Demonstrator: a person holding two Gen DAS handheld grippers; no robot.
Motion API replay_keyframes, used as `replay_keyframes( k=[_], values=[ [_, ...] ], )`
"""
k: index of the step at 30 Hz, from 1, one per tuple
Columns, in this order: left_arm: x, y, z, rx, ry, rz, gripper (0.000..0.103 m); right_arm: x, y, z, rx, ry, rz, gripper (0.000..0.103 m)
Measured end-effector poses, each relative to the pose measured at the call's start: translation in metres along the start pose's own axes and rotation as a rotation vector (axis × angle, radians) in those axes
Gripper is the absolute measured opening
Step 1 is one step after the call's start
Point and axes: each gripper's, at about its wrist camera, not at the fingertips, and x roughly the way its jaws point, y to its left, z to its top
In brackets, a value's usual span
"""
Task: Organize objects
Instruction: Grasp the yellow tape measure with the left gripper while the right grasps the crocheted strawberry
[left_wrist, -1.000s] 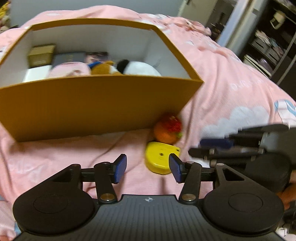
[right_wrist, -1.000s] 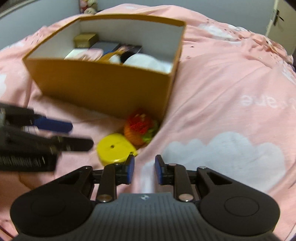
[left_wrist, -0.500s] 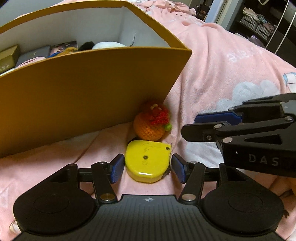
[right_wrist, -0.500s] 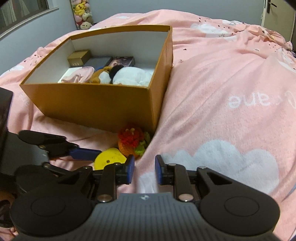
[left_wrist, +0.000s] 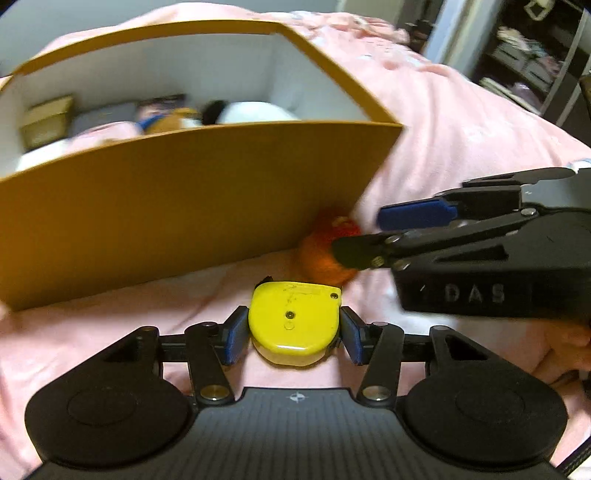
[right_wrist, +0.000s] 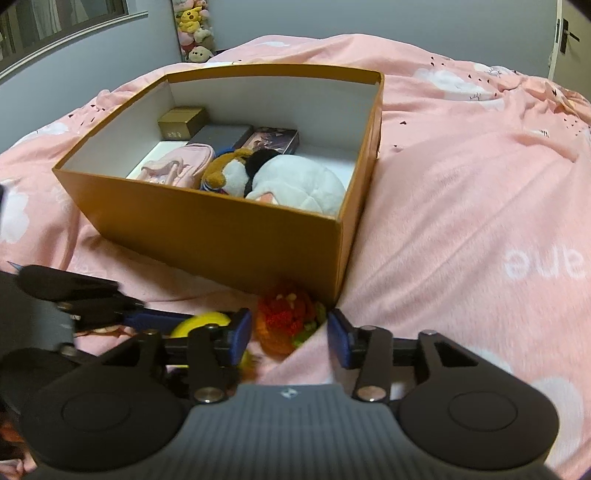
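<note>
Your left gripper is clamped on the yellow tape measure. Your right gripper is spread wide around the crocheted toy, not gripping, beside the orange box.

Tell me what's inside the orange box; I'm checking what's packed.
The box holds a white plush, a brown-and-white plush, a pink pouch, a gold case, a grey case and a dark pack. Anything beneath them is hidden.

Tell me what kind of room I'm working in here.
Most likely a bedroom: the orange box sits on a bed with a pink cloud-print blanket, plush toys are piled by the far wall, and shelves stand beyond the bed.
</note>
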Motion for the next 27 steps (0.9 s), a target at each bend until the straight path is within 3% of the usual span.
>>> replay_keyframes(
  k=[10,19,27],
  values=[
    [-0.018,0.032,0.005,-0.143,-0.048,0.054,0.06,0.032,0.007,0.008,-0.034,0.058,-0.025,0.049],
    [-0.025,0.027,0.007,-0.139,-0.077,0.041,0.06,0.038,0.006,0.0,-0.038,0.061,-0.04,0.045],
    [-0.054,0.023,0.011,-0.124,-0.145,0.017,0.06,0.002,0.02,-0.001,-0.085,0.032,-0.013,0.041]
  ],
)
